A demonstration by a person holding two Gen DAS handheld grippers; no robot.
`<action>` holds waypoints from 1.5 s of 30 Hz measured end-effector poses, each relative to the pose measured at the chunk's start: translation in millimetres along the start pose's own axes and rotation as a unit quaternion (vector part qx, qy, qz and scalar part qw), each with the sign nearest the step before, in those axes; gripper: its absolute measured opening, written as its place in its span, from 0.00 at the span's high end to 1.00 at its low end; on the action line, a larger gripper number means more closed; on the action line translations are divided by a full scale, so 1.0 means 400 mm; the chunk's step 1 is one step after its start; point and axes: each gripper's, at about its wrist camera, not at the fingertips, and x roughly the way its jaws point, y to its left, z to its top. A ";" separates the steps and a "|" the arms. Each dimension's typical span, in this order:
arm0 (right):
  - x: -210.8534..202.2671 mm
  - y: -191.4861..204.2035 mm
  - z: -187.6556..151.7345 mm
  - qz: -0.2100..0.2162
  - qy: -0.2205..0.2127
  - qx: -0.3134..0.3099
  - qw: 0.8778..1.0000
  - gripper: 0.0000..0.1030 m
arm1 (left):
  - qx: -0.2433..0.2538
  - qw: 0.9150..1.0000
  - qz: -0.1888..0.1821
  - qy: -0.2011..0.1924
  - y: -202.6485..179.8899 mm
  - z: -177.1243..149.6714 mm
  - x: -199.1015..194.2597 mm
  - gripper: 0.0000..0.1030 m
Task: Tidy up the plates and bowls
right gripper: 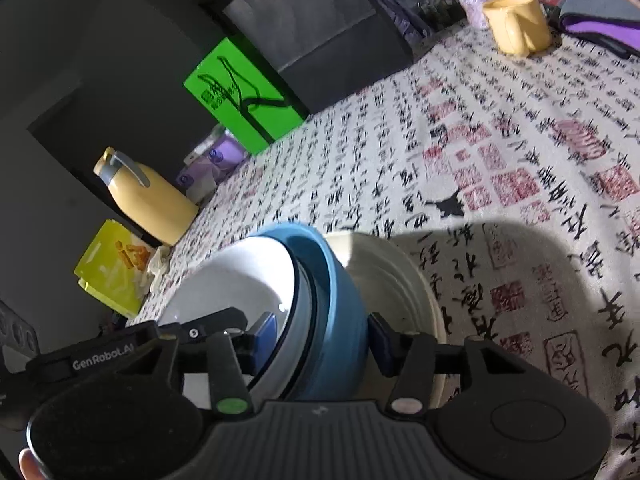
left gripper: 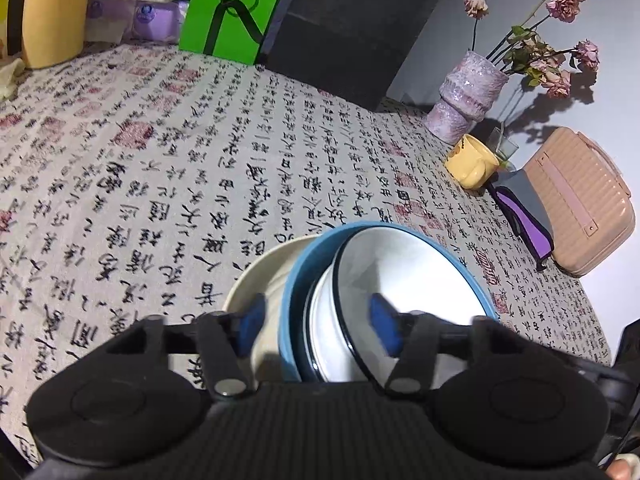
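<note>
Three nested bowls stand on the calligraphy tablecloth (left gripper: 160,160): a cream bowl (left gripper: 272,268) outermost, a blue bowl (left gripper: 294,292) tilted inside it, and a white dark-rimmed bowl (left gripper: 392,264) inside the blue one. My left gripper (left gripper: 318,322) is open and straddles the blue and white walls, one pad over the cream bowl, the other inside the white bowl. In the right wrist view the cream bowl (right gripper: 392,280), blue bowl (right gripper: 340,304) and white bowl (right gripper: 232,276) show from the other side. My right gripper (right gripper: 324,338) straddles the same walls, pads close beside them with no clear squeeze.
A yellow mug (left gripper: 472,164), a purple vase (left gripper: 468,92) of dried roses and a pink case (left gripper: 580,200) stand at the far right. A green box (left gripper: 236,4), black box (left gripper: 352,28), tissue packs (left gripper: 152,16) and yellow bottle (left gripper: 52,12) line the back.
</note>
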 end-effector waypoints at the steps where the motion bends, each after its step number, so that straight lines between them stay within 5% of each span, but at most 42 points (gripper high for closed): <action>1: -0.008 0.001 0.001 0.000 -0.006 -0.002 1.000 0.46 | 0.004 1.000 0.002 -0.006 0.000 -0.001 -0.006 0.30; 10: -0.095 0.008 -0.015 -0.003 -0.071 -0.044 0.996 0.12 | 0.025 0.995 -0.009 -0.094 0.012 -0.022 -0.107 0.00; 12: -0.117 0.016 -0.029 -0.016 -0.092 -0.066 0.993 0.01 | 0.034 0.992 -0.002 -0.126 0.014 -0.035 -0.137 0.00; 19: -0.175 0.067 -0.097 -0.083 -0.155 -0.162 0.971 0.00 | 0.071 0.980 0.031 -0.184 0.011 -0.097 -0.210 0.00; 45: -0.371 0.163 -0.379 -0.106 -0.184 -0.259 0.942 0.00 | 0.125 0.959 0.044 -0.252 0.047 -0.394 -0.424 0.00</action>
